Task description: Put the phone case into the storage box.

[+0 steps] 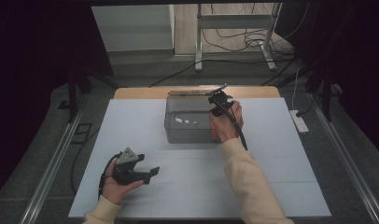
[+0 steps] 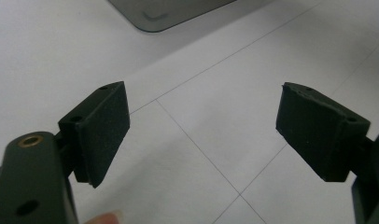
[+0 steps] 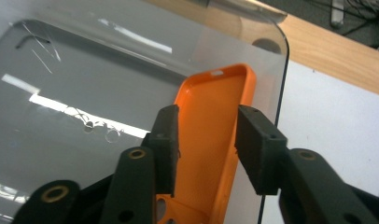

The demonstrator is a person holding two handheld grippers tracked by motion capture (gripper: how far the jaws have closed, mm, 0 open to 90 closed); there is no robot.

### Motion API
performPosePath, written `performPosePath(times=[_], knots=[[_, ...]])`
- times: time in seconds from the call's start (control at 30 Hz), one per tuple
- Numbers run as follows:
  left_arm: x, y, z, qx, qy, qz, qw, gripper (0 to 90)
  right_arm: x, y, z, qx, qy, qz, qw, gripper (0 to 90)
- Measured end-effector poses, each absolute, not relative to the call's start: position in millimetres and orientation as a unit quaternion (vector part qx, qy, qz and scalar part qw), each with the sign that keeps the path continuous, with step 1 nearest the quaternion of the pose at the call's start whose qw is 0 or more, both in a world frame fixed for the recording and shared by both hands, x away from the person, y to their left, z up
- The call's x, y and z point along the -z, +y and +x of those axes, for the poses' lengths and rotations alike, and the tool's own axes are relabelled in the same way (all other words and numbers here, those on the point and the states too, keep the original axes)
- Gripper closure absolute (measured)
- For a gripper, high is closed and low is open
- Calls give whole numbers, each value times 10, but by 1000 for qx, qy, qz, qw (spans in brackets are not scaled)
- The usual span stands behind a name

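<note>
Right gripper [image 3: 206,144] jaws spread astride unmarked orange phone case [image 3: 211,121] in clear bin [image 3: 108,60]

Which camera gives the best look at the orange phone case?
The right gripper view: the orange phone case lies large and close inside the clear box, between the right gripper jaws. In the high view the hand and gripper cover that spot; the left gripper view looks at the white table.
</note>
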State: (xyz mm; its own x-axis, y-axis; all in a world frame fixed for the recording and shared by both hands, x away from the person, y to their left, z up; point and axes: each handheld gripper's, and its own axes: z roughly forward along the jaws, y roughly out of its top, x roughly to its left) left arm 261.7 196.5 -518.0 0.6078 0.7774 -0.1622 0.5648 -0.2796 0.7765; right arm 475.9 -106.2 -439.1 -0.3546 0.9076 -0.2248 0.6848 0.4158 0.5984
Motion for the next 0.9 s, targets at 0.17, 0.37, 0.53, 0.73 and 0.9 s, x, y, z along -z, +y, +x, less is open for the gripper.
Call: performPosePath(times=[0.17,0.37,0.53,0.73,0.9], knots=[[5178,1965,2617,-124,426,789,426,172,4345,-1090,4740,-232,799,491,259,552],[5177,1965,2617,-124,426,788,426,171,4300,-1114,4703,-255,804,475,253,529],[5180,1962,2625,-123,426,788,427,171,4263,-1131,4670,-269,805,470,241,520],[5194,1974,2623,-120,430,787,426,171,4223,-1205,4627,-293,811,459,215,498],[5186,1981,2613,-120,430,786,428,170,4202,-1272,4570,-315,814,448,193,465]])
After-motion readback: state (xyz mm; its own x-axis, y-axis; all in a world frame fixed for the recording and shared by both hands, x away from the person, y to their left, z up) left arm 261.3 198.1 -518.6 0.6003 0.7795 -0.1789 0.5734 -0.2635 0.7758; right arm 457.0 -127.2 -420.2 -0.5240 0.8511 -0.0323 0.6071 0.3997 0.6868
